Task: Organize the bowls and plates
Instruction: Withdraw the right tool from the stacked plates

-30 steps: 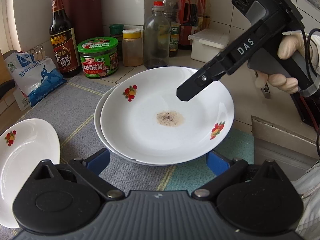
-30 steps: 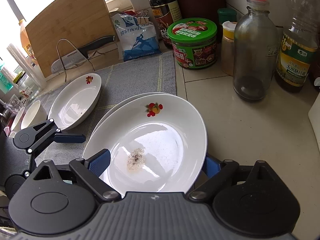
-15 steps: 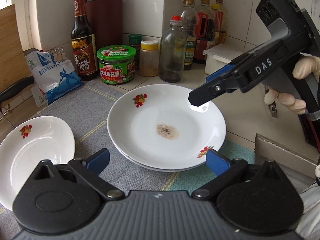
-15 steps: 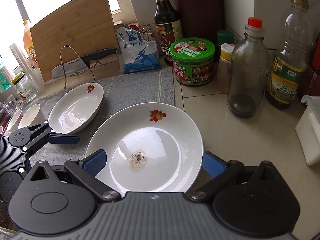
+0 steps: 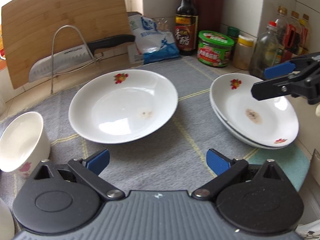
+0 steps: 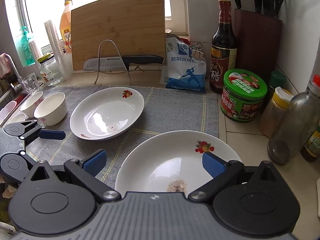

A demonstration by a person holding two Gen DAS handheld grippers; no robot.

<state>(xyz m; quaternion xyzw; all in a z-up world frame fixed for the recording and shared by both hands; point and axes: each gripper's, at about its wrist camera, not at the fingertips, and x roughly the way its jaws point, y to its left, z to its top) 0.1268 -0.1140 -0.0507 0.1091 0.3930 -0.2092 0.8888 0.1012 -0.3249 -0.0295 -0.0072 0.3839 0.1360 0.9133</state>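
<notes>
A stack of two white flower-print plates (image 5: 254,118) (image 6: 176,166) rests at the right end of the grey mat (image 5: 160,140), with a dried stain in the top plate. A single plate (image 5: 124,106) (image 6: 106,114) lies mid-mat. White bowls (image 5: 20,140) (image 6: 52,108) stand at the left. My left gripper (image 5: 158,160) hovers open and empty before the single plate. My right gripper (image 6: 154,161) (image 5: 264,82) hangs open above the stack's near rim, touching nothing. One left gripper finger (image 6: 52,135) shows at the left edge.
Behind the mat stand a bamboo cutting board (image 6: 118,28), a knife (image 6: 124,61) on a wire rack, a salt bag (image 6: 186,70), a vinegar bottle (image 6: 223,48), a green-lidded jar (image 6: 243,96), more bottles (image 6: 294,128) and a knife block (image 6: 258,38). A sink edge (image 6: 8,100) lies far left.
Both grippers have drawn back from the stack. The left view has swung left onto the single plate. The top plate now sits nested on the lower one.
</notes>
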